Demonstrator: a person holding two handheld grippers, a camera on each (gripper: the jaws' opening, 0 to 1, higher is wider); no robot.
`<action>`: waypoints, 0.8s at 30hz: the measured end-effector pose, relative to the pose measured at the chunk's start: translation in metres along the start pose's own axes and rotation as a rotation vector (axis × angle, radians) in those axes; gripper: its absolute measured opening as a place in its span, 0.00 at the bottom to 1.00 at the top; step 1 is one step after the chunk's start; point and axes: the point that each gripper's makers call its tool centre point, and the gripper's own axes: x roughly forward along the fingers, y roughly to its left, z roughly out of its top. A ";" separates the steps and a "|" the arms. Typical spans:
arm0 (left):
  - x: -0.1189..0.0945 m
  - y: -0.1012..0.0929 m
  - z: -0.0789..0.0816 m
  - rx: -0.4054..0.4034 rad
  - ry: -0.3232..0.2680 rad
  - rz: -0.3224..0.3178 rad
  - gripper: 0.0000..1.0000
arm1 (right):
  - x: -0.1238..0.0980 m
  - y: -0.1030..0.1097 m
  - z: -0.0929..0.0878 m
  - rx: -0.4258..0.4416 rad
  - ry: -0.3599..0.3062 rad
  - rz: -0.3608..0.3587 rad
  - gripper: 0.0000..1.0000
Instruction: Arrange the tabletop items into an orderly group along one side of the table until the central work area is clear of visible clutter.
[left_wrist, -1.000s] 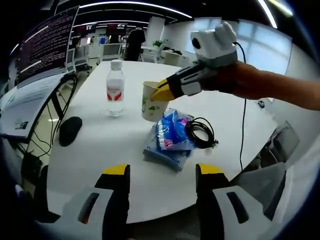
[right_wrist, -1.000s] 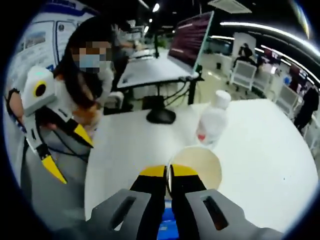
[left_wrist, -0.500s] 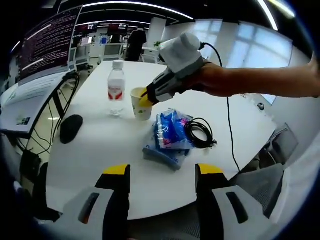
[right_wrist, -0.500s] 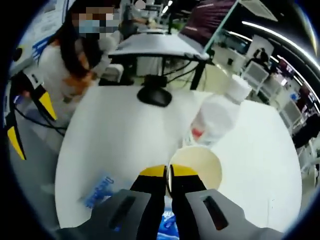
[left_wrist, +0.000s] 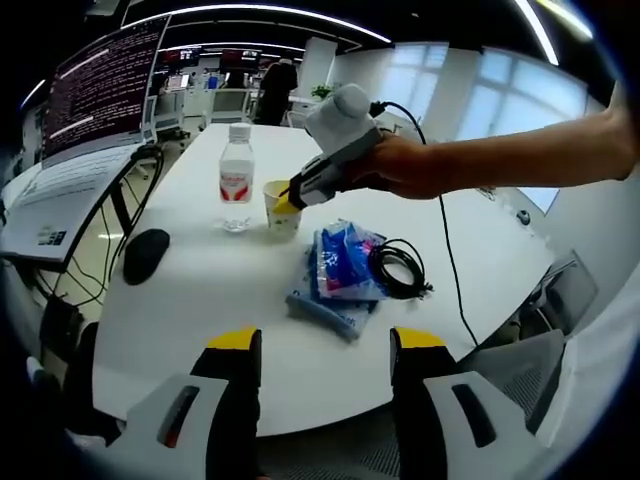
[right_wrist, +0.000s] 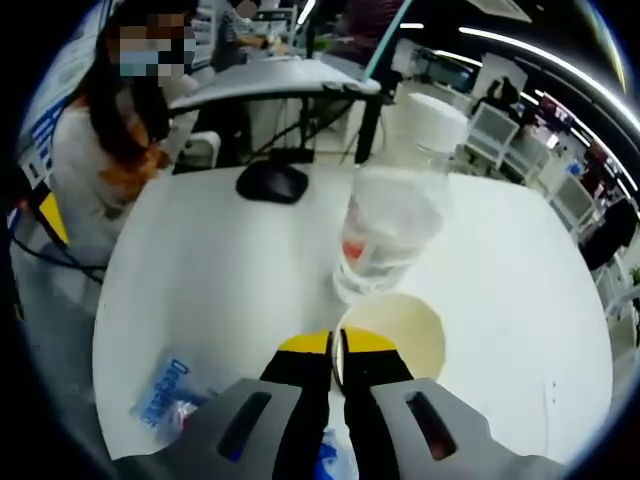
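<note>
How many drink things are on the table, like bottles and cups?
2. A water bottle stands near the table's far side, and a paper cup sits right beside it, pinched at its rim by the right gripper. Others may be hidden.

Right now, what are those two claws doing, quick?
Left claw: open, holding nothing, hanging over the near edge of the table.
Right claw: shut on the rim of the paper cup, beside the water bottle.

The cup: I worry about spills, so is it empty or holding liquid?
Empty, as far as shows. In the right gripper view the cup is open-topped, with a bare pale inside. The right gripper grips its rim beside the bottle.
</note>
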 end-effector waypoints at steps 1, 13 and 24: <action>0.000 0.000 0.000 -0.002 -0.001 0.002 0.51 | 0.001 -0.001 0.000 0.000 0.002 -0.001 0.00; -0.010 0.008 0.001 -0.029 -0.029 0.037 0.50 | 0.002 -0.005 -0.004 0.057 -0.002 -0.031 0.04; -0.007 -0.001 0.004 -0.005 -0.028 0.016 0.51 | -0.019 0.000 0.005 0.068 -0.048 -0.059 0.09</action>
